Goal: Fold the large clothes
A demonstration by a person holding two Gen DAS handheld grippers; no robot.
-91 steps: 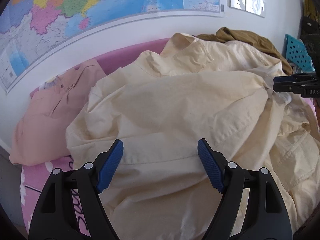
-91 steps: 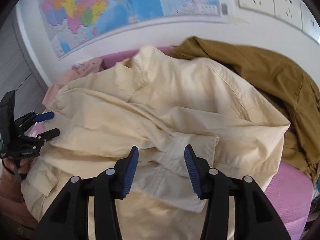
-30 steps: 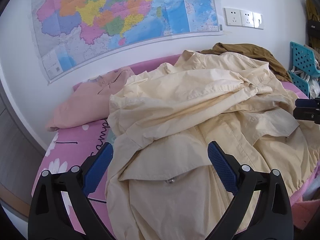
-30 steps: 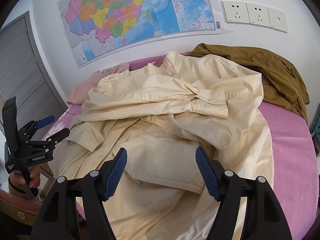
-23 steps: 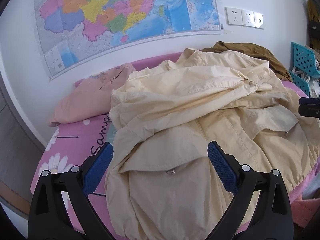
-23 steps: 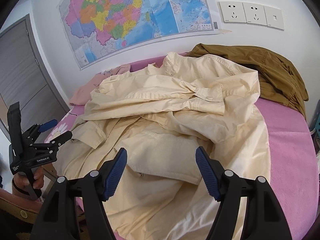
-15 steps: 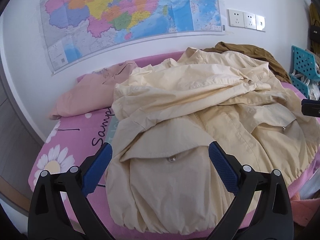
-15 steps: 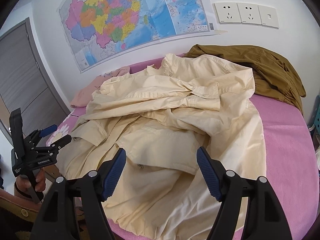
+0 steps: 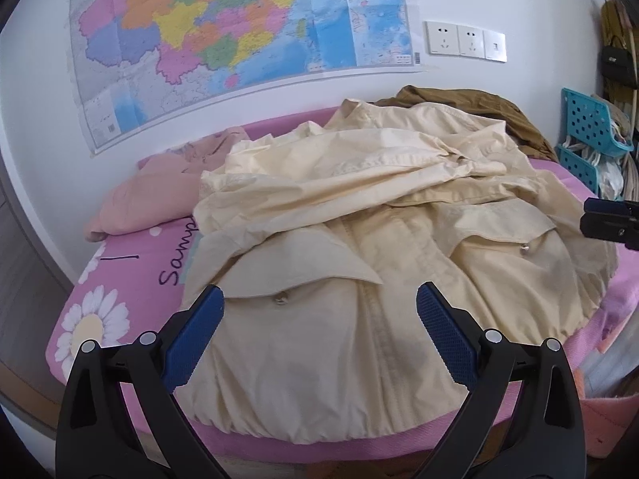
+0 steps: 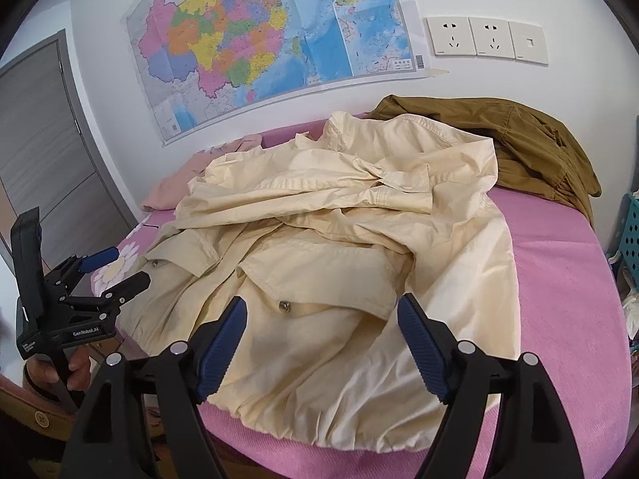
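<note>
A large cream jacket (image 9: 359,239) lies crumpled and half spread on the pink bed, sleeves bunched across its upper part, hem toward the near edge. My left gripper (image 9: 318,291) hovers open over the hem's left side, with nothing between its blue pads. In the right wrist view the same jacket (image 10: 339,247) fills the middle. There my right gripper (image 10: 321,301) hangs above the lower front with its jaws opening and nothing between them. The left gripper (image 10: 124,267), held by a hand, shows at the left edge.
A brown jacket (image 10: 519,139) is heaped at the back right of the bed (image 10: 559,279). A pink garment (image 9: 151,195) lies at the back left. Blue baskets (image 9: 591,127) stand at the right. A map and sockets hang on the wall, and a grey door (image 10: 40,139) is at the left.
Both grippers have drawn back from the jacket toward the bed's near edge, so the hem and pink sheet now show. The right jaws stand slightly wider.
</note>
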